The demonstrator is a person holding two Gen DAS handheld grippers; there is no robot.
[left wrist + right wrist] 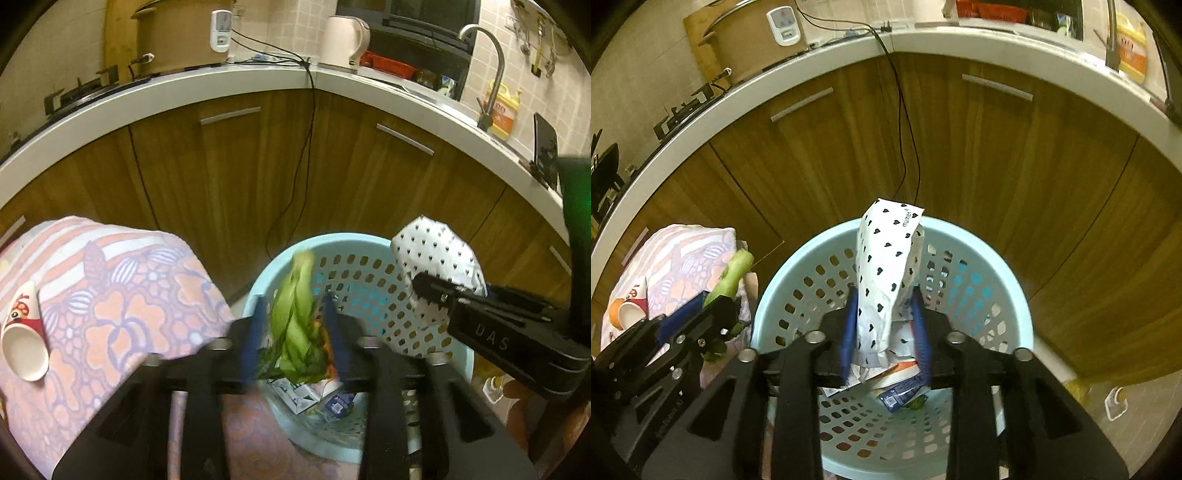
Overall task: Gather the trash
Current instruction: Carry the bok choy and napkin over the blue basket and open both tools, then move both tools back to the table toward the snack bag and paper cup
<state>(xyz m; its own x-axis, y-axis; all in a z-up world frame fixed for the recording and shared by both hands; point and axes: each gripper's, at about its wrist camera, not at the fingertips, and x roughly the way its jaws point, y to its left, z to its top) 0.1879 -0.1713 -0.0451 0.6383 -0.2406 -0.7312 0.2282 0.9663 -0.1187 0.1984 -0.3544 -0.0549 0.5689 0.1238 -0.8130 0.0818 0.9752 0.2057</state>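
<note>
A green leafy vegetable (pixel 295 325) hangs between the blue pads of my left gripper (pixel 293 299), over the near rim of a light blue perforated basket (pixel 369 242). A gap shows beside each pad, so these jaws are open. My right gripper (pixel 884 290) is above the basket (pixel 1015 295) with a white paper bag printed with black hearts (pixel 886 266) standing between its fingers. The bag leans toward the left pad and is clear of the right one, so this gripper is open too. Cartons and wrappers (pixel 901 391) lie in the basket.
A floral cloth (pixel 122 295) covers a surface left of the basket, with a tipped paper cup (pixel 24 332) on it. Wooden cabinet doors (pixel 229 177) and a white counter (pixel 221 81) stand behind. A black cable (pixel 306 155) hangs down the cabinet.
</note>
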